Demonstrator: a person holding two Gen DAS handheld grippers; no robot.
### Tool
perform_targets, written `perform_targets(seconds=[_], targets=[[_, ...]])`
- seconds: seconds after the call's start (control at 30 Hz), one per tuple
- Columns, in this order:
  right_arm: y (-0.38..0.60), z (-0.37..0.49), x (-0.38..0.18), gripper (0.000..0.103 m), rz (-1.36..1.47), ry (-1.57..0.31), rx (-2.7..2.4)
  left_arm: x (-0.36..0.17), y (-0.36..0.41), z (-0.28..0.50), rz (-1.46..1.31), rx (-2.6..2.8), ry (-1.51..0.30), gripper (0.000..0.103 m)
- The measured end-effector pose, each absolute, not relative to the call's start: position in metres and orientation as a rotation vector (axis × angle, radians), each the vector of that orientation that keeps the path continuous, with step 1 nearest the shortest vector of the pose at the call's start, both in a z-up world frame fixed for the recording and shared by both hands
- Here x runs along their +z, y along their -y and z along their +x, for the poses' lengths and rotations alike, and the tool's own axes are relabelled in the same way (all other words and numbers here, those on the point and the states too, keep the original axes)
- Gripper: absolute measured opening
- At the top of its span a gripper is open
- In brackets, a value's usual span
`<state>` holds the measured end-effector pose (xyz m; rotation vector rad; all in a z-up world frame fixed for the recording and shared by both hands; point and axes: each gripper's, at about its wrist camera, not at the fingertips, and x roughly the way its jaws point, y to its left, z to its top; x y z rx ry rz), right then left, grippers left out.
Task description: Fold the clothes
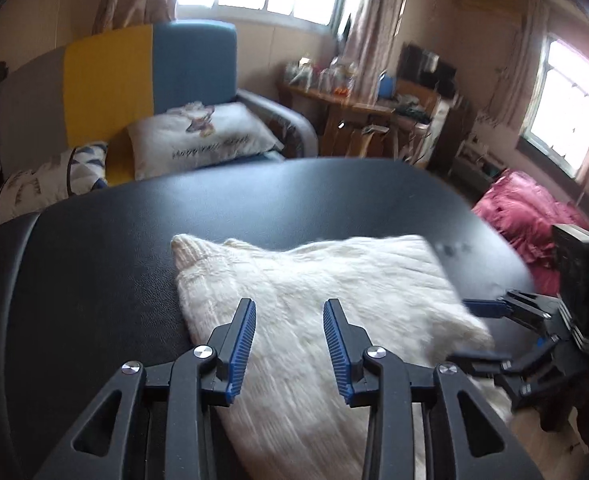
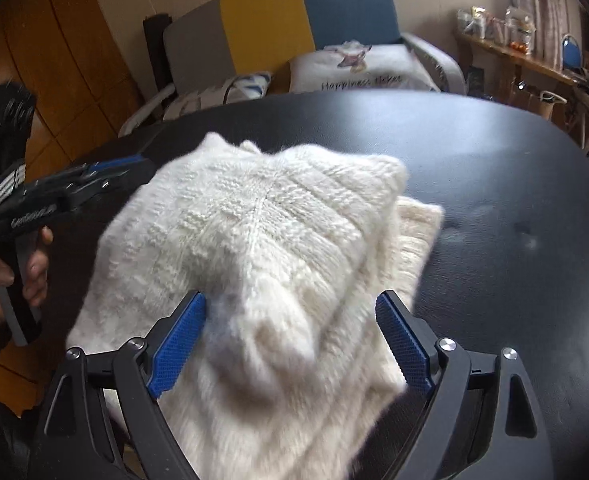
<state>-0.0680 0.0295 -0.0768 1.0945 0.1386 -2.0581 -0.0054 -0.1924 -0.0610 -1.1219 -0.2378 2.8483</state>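
A cream knitted sweater (image 1: 314,280), folded into a thick bundle, lies on the black padded table (image 1: 254,200). My left gripper (image 1: 290,308) hovers over its near edge, jaws apart, nothing pinched between the blue pads. From the right wrist view the sweater (image 2: 254,220) fills the middle. My right gripper (image 2: 292,300) stands wide open over it, with a raised hump of knit between the fingers (image 2: 182,332) but not squeezed. The right gripper (image 1: 490,328) also shows at the sweater's right edge. A hand (image 2: 14,276) holds the left gripper (image 2: 106,172) at the sweater's left side.
A grey, yellow and blue sofa (image 1: 134,72) with cushions (image 1: 202,132) stands behind the table. A cluttered wooden desk (image 1: 358,108) is at the back right. A pink blanket (image 1: 526,216) lies beyond the table's right edge. Wooden panelling (image 2: 54,60) rises on the left.
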Motion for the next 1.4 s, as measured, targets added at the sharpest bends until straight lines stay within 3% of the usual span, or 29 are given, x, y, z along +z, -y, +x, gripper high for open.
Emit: perform_targets(seconds=[0.2,0.4,0.57,0.87,1.1,1.2,1.4], targets=[[-0.048,-0.033,-0.067,0.088,1.068,-0.099,-2.020,-0.072,0.169,0.039,-1.130,2.800,0.227,0.035],[-0.042,-0.010,-0.085,0.088,1.120,-0.137,-1.951,-0.106,0.153,0.051,-1.292,2.708,0.192,0.035],[-0.046,-0.012,-0.103,0.089,1.161,-0.090,-1.959,-0.107,0.147,0.056,-1.267,2.732,0.162,0.036],[-0.049,0.009,-0.058,0.089,1.030,-0.058,-1.944,-0.099,0.158,0.076,-1.221,2.700,0.299,0.036],[-0.025,0.016,-0.097,0.088,1.155,-0.236,-1.898,-0.114,0.154,0.076,-1.251,2.681,0.253,0.036],[-0.030,0.016,-0.098,0.088,1.127,-0.190,-1.908,-0.113,0.154,0.078,-1.243,2.679,0.254,0.036],[-0.027,0.019,-0.095,0.088,1.127,-0.220,-1.908,-0.107,0.171,0.089,-1.181,2.652,0.435,0.036]])
